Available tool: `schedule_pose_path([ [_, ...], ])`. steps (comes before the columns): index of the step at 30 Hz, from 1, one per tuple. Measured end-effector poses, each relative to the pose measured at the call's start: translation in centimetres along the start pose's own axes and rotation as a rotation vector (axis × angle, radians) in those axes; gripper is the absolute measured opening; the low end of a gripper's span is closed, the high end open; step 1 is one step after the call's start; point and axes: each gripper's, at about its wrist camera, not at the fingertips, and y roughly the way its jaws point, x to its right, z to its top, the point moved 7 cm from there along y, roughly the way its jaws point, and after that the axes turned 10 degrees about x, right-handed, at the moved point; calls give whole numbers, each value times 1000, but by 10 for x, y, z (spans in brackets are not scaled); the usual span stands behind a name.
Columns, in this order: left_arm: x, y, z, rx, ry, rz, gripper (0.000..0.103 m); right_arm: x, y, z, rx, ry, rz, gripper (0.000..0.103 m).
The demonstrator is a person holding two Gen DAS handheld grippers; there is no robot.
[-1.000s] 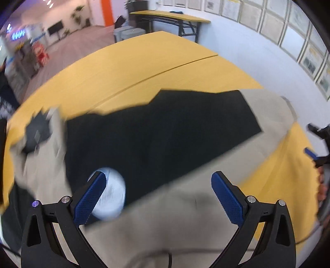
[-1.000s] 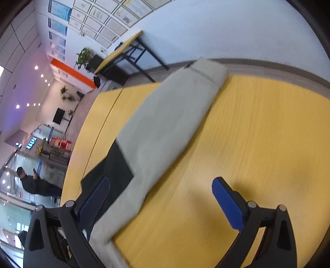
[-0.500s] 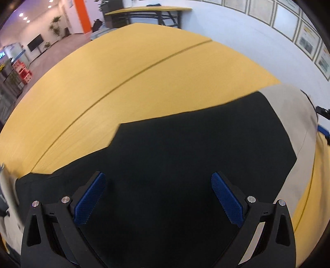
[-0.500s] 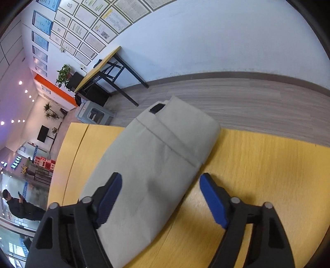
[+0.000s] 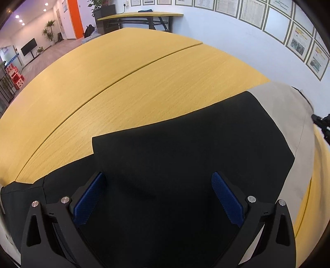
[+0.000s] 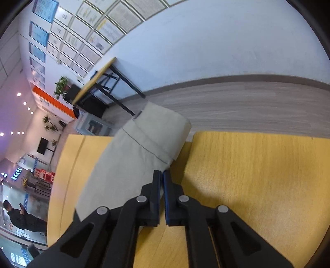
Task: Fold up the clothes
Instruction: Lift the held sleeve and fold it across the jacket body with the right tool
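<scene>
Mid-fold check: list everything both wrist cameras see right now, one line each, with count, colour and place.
Garment: one, black body with a beige sleeve; lies flat on the table, the sleeve's cuff end reaching the table edge.
Table: one, yellow wood with a seam across it; under the garment.
Side table: one, yellow top on black legs; against the far wall.
Framed notices: many, pale; rows on the white wall.
Potted plants: several, green; far end of the room.
Wall screen: one, black; far left.
Person: one, dark clothes; distant hallway.
Left gripper: one, black with blue fingers; open above the black fabric.
Right gripper: one, black with blue fingers; shut at the sleeve's edge near the cuff.
</scene>
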Motion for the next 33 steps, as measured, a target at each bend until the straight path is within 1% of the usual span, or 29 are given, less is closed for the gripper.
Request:
schedule_pose_path([
  [3, 3, -3, -1, -4, 8, -9, 103, -11, -25, 10, 47, 19, 44, 1],
  [7, 8, -13, -2, 24, 40, -42, 103, -24, -75, 25, 159, 10, 83, 1],
  [9, 11, -11, -4, 29, 61, -53, 103, -17, -81, 22, 153, 18, 65, 1],
  [11, 13, -11, -3, 38, 72, -64, 103, -3, -75, 13, 128, 33, 27, 1],
  [14, 14, -13, 0, 36, 68, -61, 103, 22, -70, 1, 95, 100, -6, 1],
  [16, 15, -15, 1, 41, 65, -56, 103, 20, -71, 1, 106, 98, -6, 1],
  [18, 15, -19, 1, 25, 66, -54, 103, 14, -79, 3, 127, 85, 5, 1],
  [20, 11, -33, 0, 20, 61, -22, 103, 1, -87, 10, 143, 70, 30, 1],
  [22, -1, -70, 0, 79, 19, -5, 103, -15, -97, 19, 161, 47, 66, 1],
  [23, -7, -90, 0, 109, -3, 4, 103, -30, -103, 27, 174, 25, 100, 1],
  [25, -30, -150, -4, 180, -72, 28, 103, -68, -120, 39, 201, -36, 178, 1],
  [27, -52, -222, -12, 257, -134, 74, 103, -110, -136, 47, 220, -101, 263, 1],
  [29, -75, -293, -33, 303, -195, 144, 103, -162, -158, 47, 227, -172, 378, 1],
  [30, -81, -328, -47, 319, -220, 191, 103, -189, -170, 42, 227, -207, 438, 1],
  [32, -111, -385, -70, 331, -252, 290, 103, -245, -193, 26, 219, -280, 561, 1],
  [33, -114, -403, -76, 329, -267, 354, 103, -271, -204, 13, 208, -317, 614, 1],
])
